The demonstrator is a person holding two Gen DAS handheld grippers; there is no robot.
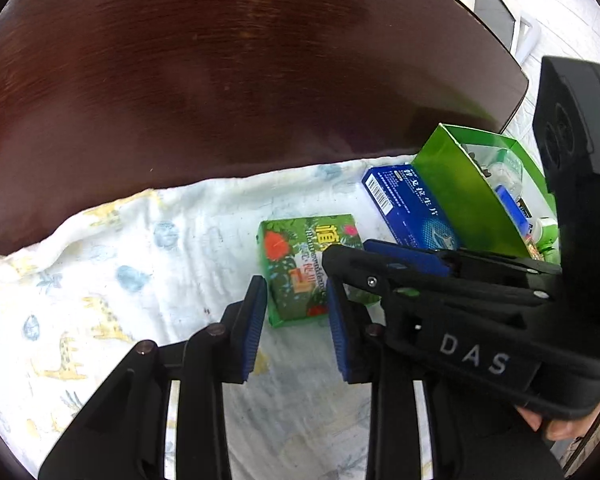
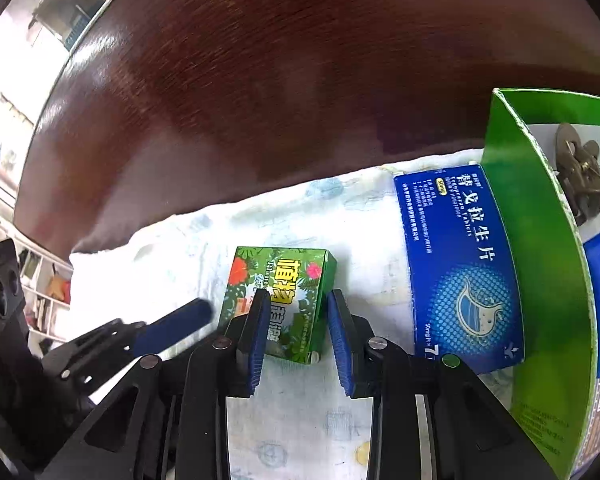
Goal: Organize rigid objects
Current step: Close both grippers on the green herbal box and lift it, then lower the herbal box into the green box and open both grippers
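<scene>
Both grippers, left gripper (image 1: 296, 328) and right gripper (image 2: 298, 334), straddle the small green box (image 2: 278, 304), jaws apparently not yet pinching; best closed squarely across its long sides.

"DAS" on the right gripper (image 1: 342, 264); "50mg" on the blue box (image 2: 460, 264)

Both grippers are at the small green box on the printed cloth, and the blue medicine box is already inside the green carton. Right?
Not quite. The blue medicine box lies on the printed cloth, outside the green carton, against its wall; the right wrist view shows it. The rest holds.
</scene>
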